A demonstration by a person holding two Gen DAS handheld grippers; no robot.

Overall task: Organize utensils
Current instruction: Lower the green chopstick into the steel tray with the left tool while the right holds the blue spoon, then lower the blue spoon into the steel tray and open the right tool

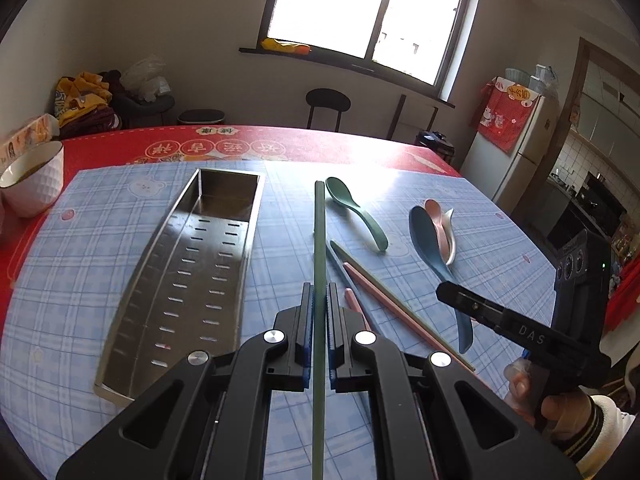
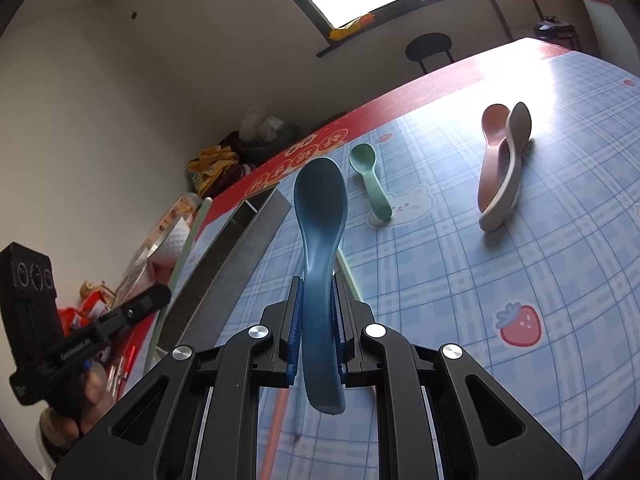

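My left gripper (image 1: 319, 289) is shut on a long green chopstick (image 1: 319, 220), held a little above the mat and pointing away from me. To its left lies an empty perforated steel tray (image 1: 224, 184). My right gripper (image 2: 318, 282) is shut on the handle of a dark blue spoon (image 2: 320, 204), lifted with its bowl forward. On the mat lie a green spoon (image 2: 370, 184), a pink spoon (image 2: 492, 148) nested with a white spoon (image 2: 516, 148), and loose pink, green and blue chopsticks (image 1: 384, 300). The tray's edge (image 2: 240, 248) lies left of the blue spoon.
A white bowl (image 1: 34, 178) stands at the table's left edge beyond the blue plaid mat (image 1: 100, 248). A red tablecloth (image 1: 320, 144) covers the rest of the table. Snack packets (image 2: 90, 312) lie at the near left. A black stool (image 1: 328, 104) stands behind the table.
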